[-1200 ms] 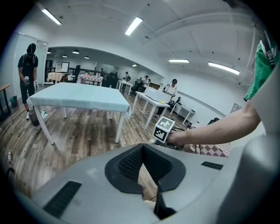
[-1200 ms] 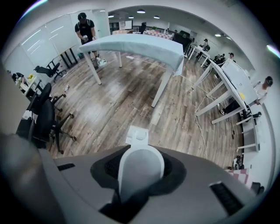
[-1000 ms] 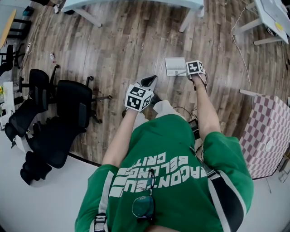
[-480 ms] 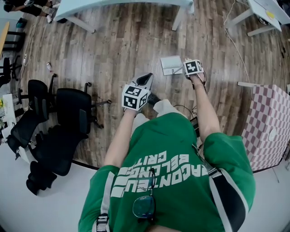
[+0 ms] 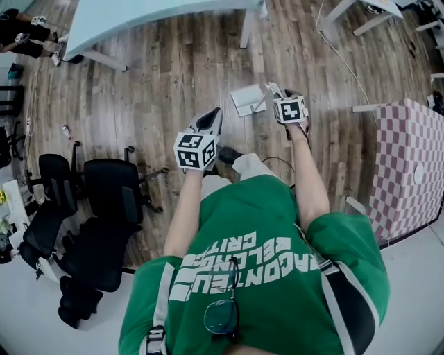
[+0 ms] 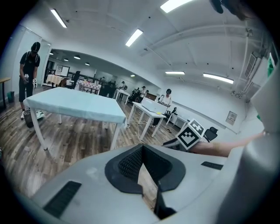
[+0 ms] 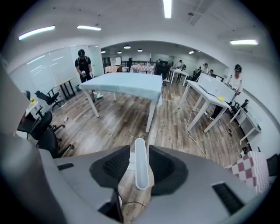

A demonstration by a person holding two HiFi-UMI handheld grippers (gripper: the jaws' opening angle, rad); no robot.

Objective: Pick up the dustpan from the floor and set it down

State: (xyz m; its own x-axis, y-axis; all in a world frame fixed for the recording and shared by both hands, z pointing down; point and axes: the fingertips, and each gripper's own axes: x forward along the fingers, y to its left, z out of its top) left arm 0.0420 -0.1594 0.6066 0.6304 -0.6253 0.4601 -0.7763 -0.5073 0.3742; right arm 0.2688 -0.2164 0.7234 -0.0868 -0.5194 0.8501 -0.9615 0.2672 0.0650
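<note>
The white dustpan point(image 5: 245, 99) shows in the head view on the wooden floor ahead of the person, its thin handle point(image 5: 261, 102) slanting up to my right gripper point(image 5: 272, 90). In the right gripper view the white handle point(image 7: 140, 168) stands upright between the dark pads point(image 7: 164, 168). The right pad lies against it and a thin gap shows on the left. The jaws are opening slightly with the handle still between them. My left gripper point(image 5: 210, 119) hangs to the left, apart from the dustpan. Its pads point(image 6: 127, 164) meet at the tips point(image 6: 141, 149) with nothing between them.
Black office chairs point(image 5: 104, 187) crowd the left. A light blue table point(image 5: 152, 15) stands ahead on white legs. A pink checkered box point(image 5: 406, 163) stands at the right. A cable point(image 5: 340, 59) trails over the floor beyond the dustpan. People stand in the background point(image 7: 83, 65).
My right gripper has risen with the handle, and the dustpan has shifted left and tilted in the head view. The left gripper has risen a little.
</note>
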